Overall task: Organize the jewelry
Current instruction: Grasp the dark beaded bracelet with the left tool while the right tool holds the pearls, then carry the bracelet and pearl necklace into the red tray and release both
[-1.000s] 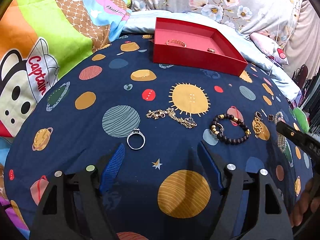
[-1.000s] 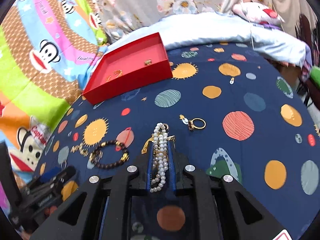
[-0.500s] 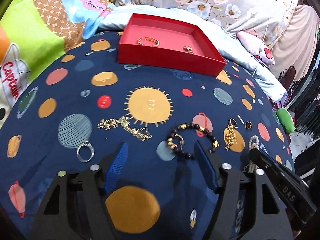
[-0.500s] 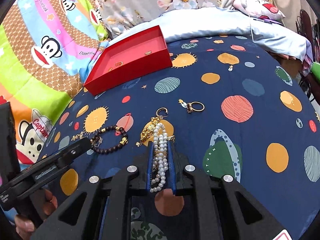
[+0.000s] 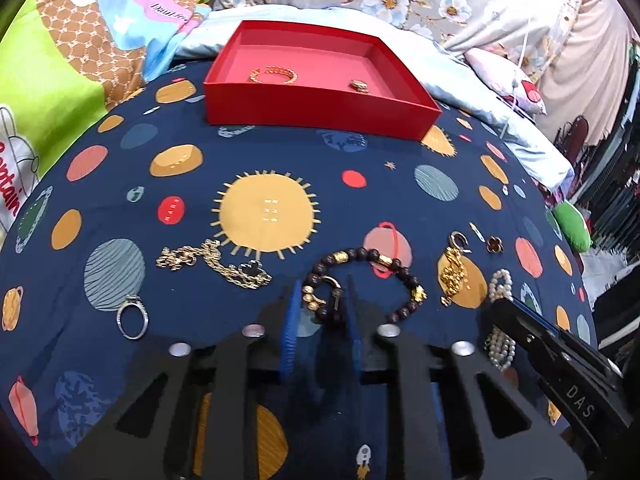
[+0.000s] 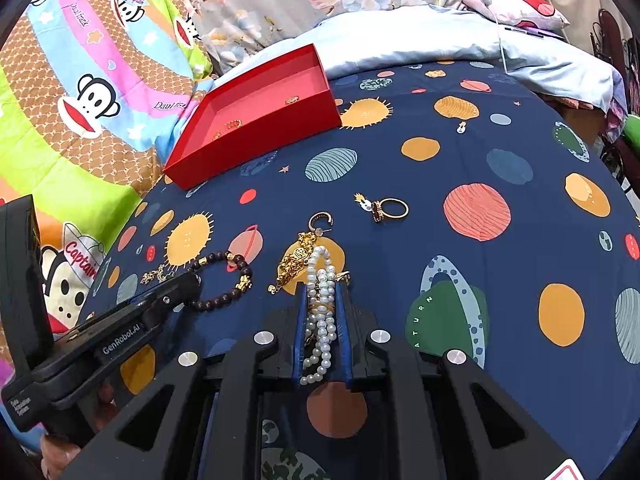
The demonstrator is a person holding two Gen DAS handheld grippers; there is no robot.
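A shallow red cardboard tray (image 5: 320, 108) is sitting at the far side of the bed, on the navy planet-print bedsheet (image 5: 256, 160). Inside it are lying a gold bangle (image 5: 274, 75) towards the left and a small gold ring (image 5: 360, 85) towards the right.

The right tongs (image 6: 322, 300) are gripping a white pearl bracelet (image 6: 322, 276), which is lying along the fingers, its long axis pointing away from the camera towards the tray. A crumpled gold chain (image 6: 294, 262) is touching it on the left.

The left tongs (image 5: 320, 304) are standing narrow, their blue pads on either side of the near-left part of a dark wooden bead bracelet with gold charms (image 5: 362, 284); whether they are pinching it cannot be told.
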